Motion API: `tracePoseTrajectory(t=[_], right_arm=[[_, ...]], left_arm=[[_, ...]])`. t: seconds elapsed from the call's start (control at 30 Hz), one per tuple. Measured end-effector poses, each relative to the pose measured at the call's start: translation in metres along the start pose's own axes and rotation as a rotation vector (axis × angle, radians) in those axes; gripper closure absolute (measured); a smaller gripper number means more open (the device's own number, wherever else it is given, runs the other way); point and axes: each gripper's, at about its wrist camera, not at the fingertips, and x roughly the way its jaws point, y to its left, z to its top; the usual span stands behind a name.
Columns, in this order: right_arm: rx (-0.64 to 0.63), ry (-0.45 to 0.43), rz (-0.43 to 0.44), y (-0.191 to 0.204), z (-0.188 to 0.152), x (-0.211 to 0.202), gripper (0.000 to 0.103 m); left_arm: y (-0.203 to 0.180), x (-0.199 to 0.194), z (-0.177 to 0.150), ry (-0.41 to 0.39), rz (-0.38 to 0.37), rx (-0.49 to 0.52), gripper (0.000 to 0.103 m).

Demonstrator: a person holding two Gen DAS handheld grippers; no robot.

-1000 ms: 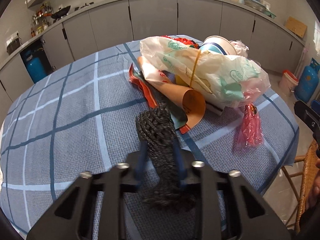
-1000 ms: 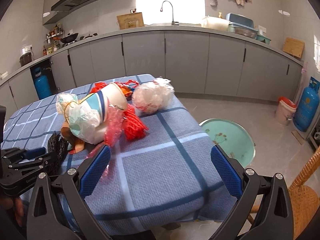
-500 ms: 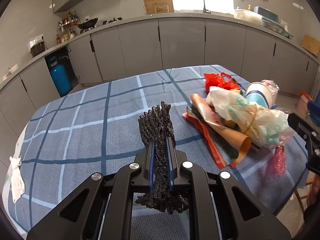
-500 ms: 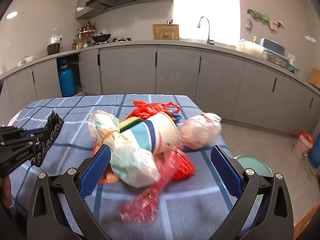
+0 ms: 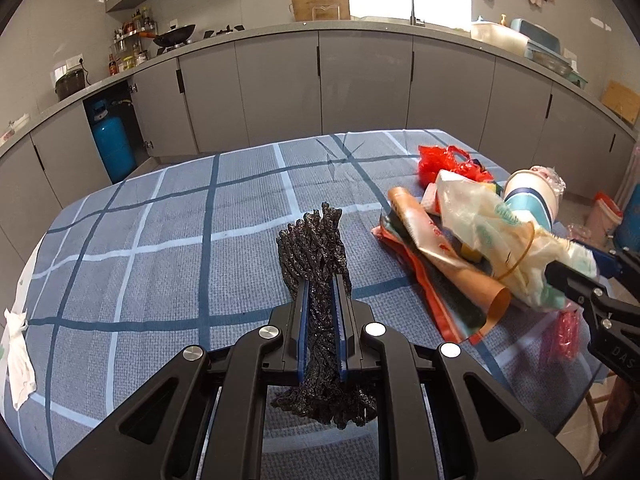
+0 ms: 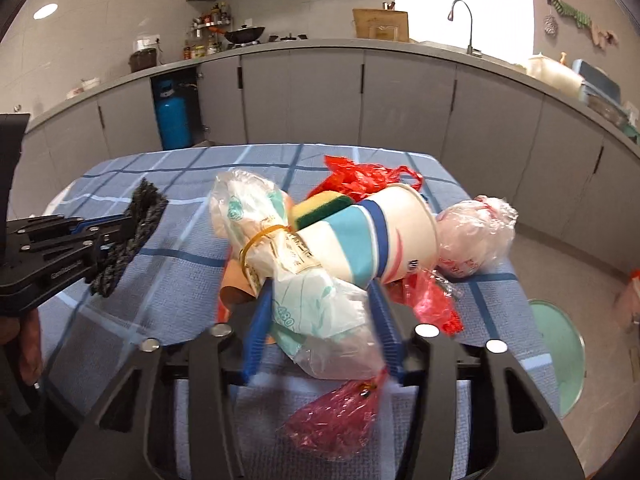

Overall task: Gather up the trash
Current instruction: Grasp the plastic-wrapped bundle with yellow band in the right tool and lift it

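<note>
My left gripper (image 5: pixel 322 284) is shut on a black mesh scourer (image 5: pixel 314 248) and holds it above the blue checked tablecloth (image 5: pixel 160 240); it also shows in the right wrist view (image 6: pixel 132 220). My right gripper (image 6: pixel 320 308) has its blue fingers on both sides of a white-green plastic bag (image 6: pixel 320 312) tied with a yellow rubber band; the fingers are blurred. The bag lies in a trash pile with a striped paper cup (image 6: pixel 372 236), a sponge (image 6: pixel 320 208), red plastic bags (image 6: pixel 360 176) and a brown wrapper (image 5: pixel 440 256).
A knotted clear bag (image 6: pixel 472 236) lies at the table's right edge. A red cellophane scrap (image 6: pixel 340 420) lies at the near edge. A green bin lid (image 6: pixel 560 356) is on the floor to the right. A white rag (image 5: pixel 16 356) hangs at the table's left edge.
My right gripper has moved in on the pile and narrowed its fingers around the white-green bag. My left gripper has lifted the scourer off the cloth and drawn back left.
</note>
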Motion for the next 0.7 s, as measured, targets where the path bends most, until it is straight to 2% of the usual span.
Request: tracePoseTrajectory(t=[0.1,0.37,0.47,0.7], right_arm=[[-0.005,-0.024,0.032,0.005,0.002,-0.009,0.065],[0.052,-0.134,0.059,-0.002,0.016,-0.045,0.067],[0.071,-0.169,0.046,-0.01,0.023,-0.055,0.067],[0.13,-0.187,-0.012,-0.045,0.024,-0.065,0.067]], left_arm=[[0.001,-0.007,0.003,-0.017,0.003,0.0,0.091],[-0.009,-0.029,0.017,-0.07,0.0,0.025,0.091],[-0.021,-0.033,0.026,-0.094,-0.012,0.049,0.091],[-0.06,-0.035,0.048,-0.135,-0.065,0.12,0.091]])
